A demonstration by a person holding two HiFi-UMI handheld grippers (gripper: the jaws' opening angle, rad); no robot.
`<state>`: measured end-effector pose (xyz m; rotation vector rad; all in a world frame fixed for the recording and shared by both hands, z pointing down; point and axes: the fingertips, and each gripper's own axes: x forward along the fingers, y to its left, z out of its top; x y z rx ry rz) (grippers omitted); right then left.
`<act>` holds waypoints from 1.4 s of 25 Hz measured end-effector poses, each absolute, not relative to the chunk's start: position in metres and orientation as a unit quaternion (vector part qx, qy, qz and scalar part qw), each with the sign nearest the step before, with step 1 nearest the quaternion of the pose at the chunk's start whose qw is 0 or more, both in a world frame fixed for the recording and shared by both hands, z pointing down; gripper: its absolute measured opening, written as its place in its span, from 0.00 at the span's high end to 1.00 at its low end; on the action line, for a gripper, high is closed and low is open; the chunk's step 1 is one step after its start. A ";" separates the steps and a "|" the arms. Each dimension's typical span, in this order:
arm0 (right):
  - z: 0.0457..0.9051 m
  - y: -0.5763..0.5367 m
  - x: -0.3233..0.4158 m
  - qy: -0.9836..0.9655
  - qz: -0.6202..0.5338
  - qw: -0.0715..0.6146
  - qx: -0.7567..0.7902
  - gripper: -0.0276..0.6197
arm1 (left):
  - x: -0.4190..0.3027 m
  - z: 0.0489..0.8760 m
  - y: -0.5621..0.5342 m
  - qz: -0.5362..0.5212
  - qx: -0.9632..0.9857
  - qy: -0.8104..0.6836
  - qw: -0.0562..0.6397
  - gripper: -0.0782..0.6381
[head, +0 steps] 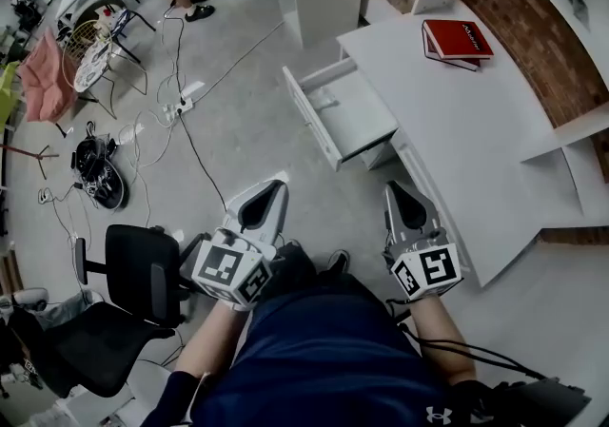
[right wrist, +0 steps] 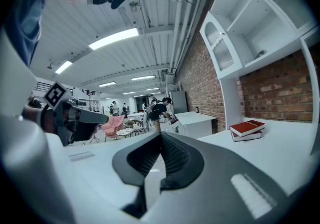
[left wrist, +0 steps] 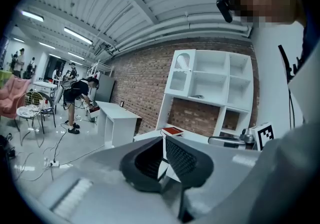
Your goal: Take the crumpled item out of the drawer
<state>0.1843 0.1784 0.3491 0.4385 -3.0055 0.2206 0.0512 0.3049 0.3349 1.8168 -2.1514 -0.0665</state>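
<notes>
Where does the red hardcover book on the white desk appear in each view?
Head view: red hardcover book upper right, on the white desk.
Left gripper view: book centre, slightly below mid-height.
Right gripper view: book right side, below mid-height.
Shared landmark: the brick wall behind the desk.

A white drawer (head: 344, 117) is seen pulled well out from the side of a white desk (head: 457, 121), over the grey floor (head: 238, 111). It is held level, with its open top turned up and its long front panel turned away from the desk. Its inside is shown pale and shallow; what lies in it cannot be made out.
</notes>
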 end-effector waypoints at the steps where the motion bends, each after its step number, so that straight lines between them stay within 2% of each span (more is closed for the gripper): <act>1: 0.351 0.176 0.183 -0.986 0.074 0.050 0.143 0.95 | 0.049 0.338 0.306 -0.024 0.633 -0.756 0.166 0.87; 9: 0.359 0.141 0.150 -0.981 0.081 0.067 0.163 0.95 | -0.002 0.354 0.283 -0.027 0.625 -0.759 0.180 0.87; 22: 0.364 0.110 0.048 -0.966 0.080 0.102 0.225 0.95 | -0.113 0.373 0.230 -0.020 0.675 -0.709 0.203 0.87; 35: 0.373 0.082 0.021 -0.951 0.090 0.113 0.275 0.95 | -0.158 0.397 0.185 0.008 0.708 -0.673 0.215 0.87</act>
